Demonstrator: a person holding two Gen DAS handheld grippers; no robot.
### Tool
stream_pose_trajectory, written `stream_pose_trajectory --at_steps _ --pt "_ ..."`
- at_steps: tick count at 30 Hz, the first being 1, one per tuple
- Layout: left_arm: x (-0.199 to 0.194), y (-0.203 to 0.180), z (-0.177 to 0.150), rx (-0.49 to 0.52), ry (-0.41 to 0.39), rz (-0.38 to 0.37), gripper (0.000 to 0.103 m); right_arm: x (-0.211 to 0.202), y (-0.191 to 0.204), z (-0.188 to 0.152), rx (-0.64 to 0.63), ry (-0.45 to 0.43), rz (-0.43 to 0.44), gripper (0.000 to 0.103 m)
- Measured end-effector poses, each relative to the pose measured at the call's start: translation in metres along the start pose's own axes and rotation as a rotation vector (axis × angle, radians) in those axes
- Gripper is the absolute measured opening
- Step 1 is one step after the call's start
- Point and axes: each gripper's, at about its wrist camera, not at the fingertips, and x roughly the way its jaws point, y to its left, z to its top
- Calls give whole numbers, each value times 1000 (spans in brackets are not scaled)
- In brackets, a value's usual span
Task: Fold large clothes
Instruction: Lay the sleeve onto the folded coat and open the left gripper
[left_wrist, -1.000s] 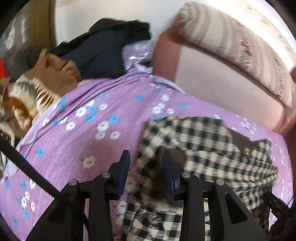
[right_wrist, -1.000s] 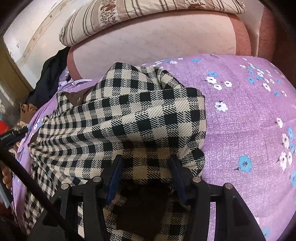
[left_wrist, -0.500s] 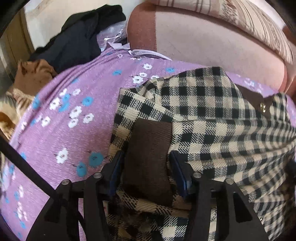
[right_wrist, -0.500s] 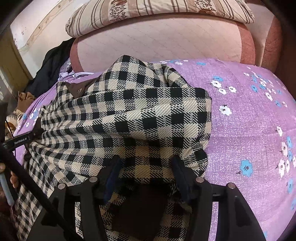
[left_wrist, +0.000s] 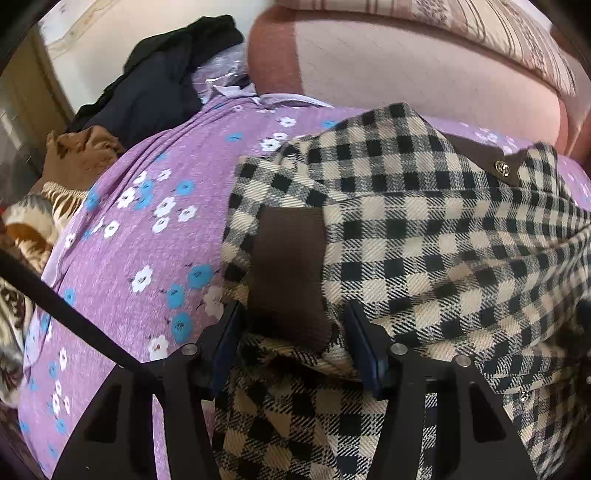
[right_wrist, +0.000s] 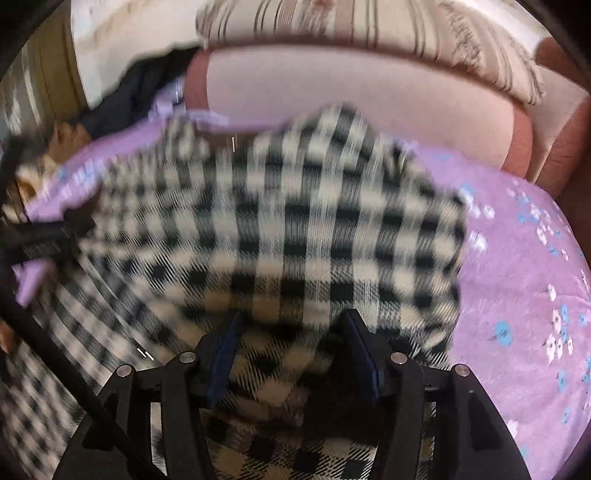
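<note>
One checked jacket (left_wrist: 424, 236) is spread on the purple flowered sheet (left_wrist: 140, 236), and more of it is seen than a second ago. Its brown cuff (left_wrist: 288, 273) now lies between the opening jaws of the left gripper (left_wrist: 293, 347), unpressed. Bare sheet is left open to either side. Blurred fabric lies between the right gripper (right_wrist: 290, 350), held wide.

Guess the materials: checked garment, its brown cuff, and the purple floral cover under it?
Checked garment: looks like thick woven wool or a wool blend, matte; diagonal twill lines show in the squares. Brown cuff: ribbed knit, matte; fine vertical ribs. Purple floral cover: soft, faintly speckled printed fabric, possibly fleece or brushed cotton; hard to tell.
</note>
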Motion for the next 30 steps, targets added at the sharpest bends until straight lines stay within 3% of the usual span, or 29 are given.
stream_pose_trajectory --at_steps 4,7,14,20,24,30 --pt "-31 1 -8 17 -51 8 56 -20 3 4 4 -54 18 61" --pt "-48 1 -25 32 -81 17 60 -26 4 -1 17 -44 25 61" --pt "-43 4 -89 23 24 9 61 -36 17 -46 -4 55 -24 61" --pt "-74 -3 -132 55 9 15 62 -62 28 -88 -18 104 -51 65" --pt "-95 -3 -160 51 15 -19 63 -81 23 -115 38 120 -33 70" --pt "-125 16 -200 -5 24 -136 63 -121 23 -165 84 102 -15 73"
